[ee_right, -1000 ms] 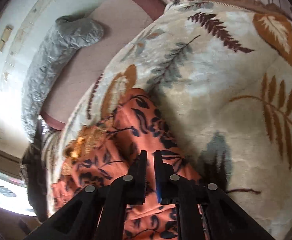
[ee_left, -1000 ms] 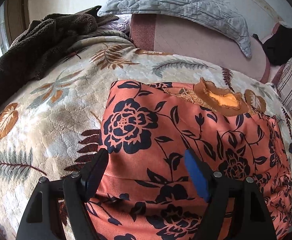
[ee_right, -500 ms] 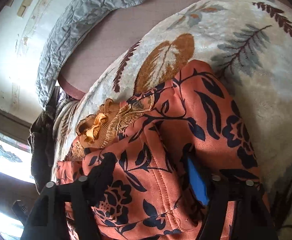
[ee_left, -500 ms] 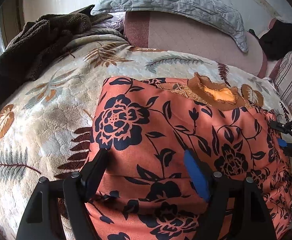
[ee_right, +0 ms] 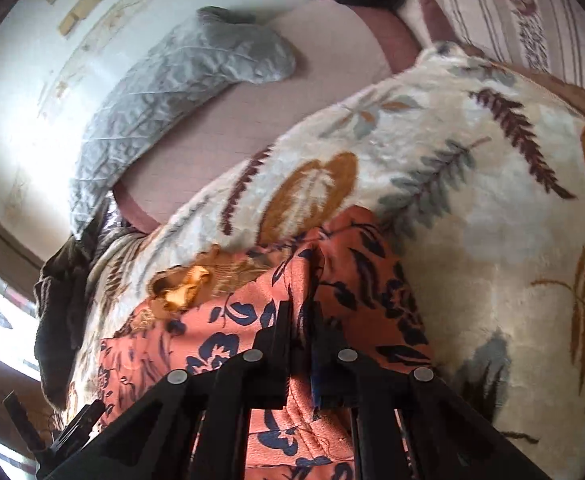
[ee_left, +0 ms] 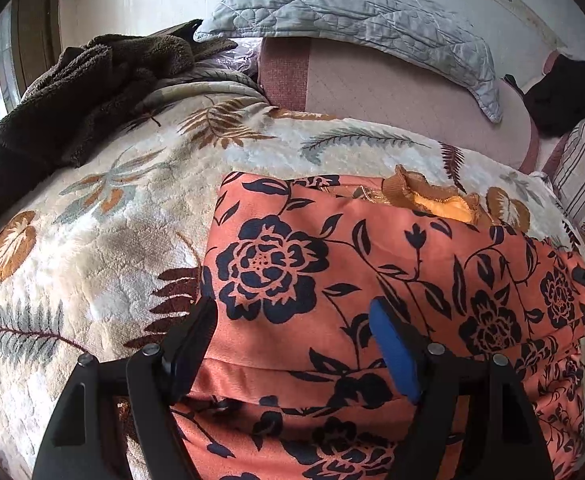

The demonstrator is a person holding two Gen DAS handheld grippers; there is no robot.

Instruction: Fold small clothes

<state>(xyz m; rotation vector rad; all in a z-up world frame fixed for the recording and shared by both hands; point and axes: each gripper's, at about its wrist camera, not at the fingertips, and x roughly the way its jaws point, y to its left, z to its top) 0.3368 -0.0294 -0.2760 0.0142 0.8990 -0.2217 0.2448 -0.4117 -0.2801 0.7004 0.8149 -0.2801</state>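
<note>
Two claws work one orange floral garment (ee_left: 372, 272) spread on the leaf-print blanket (ee_left: 92, 248). Left wrist view: your left claw (ee_left: 292, 344) hangs released over its near fold, tilted downward. Right wrist view: your right claw (ee_right: 301, 320) has just snapped closed, pinching the garment's raised edge, ready to fold it over.

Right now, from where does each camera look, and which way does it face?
Left wrist: sits behind the open left gripper, looks down over the orange floral garment toward the grey pillow.
Right wrist: sits behind the right gripper, shut on a fold of that garment, rolled sideways.
Shared: garment, leaf-print blanket, pillow.
</note>
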